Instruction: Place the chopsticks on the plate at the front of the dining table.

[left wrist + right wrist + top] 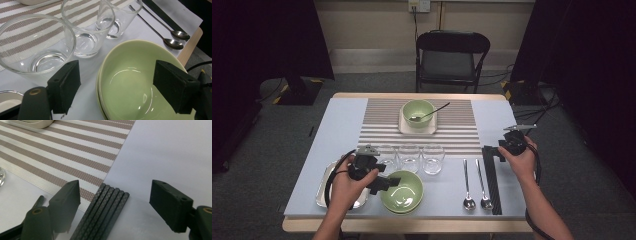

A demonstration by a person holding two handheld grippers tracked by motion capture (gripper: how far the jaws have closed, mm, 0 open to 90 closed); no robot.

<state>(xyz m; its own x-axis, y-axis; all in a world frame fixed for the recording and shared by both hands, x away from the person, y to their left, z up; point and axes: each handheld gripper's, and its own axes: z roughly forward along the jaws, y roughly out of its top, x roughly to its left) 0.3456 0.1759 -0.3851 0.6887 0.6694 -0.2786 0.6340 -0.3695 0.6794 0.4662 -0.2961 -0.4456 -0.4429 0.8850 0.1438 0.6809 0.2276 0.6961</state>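
We're lining up grabs: left gripper [381, 182] has its jaws apart over the near rim of the green bowl [132, 82] at the counter's front, right gripper [503, 148] sits open above the black chopsticks [105, 213]. Next we'd close both squarely

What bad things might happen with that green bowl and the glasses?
The left gripper hangs open over the stacked green bowls, one jaw outside the rim. A grip on the glossy rim may slip. The nearest glass stands right beside that outer jaw, so a sideways nudge might knock it into the other glasses.
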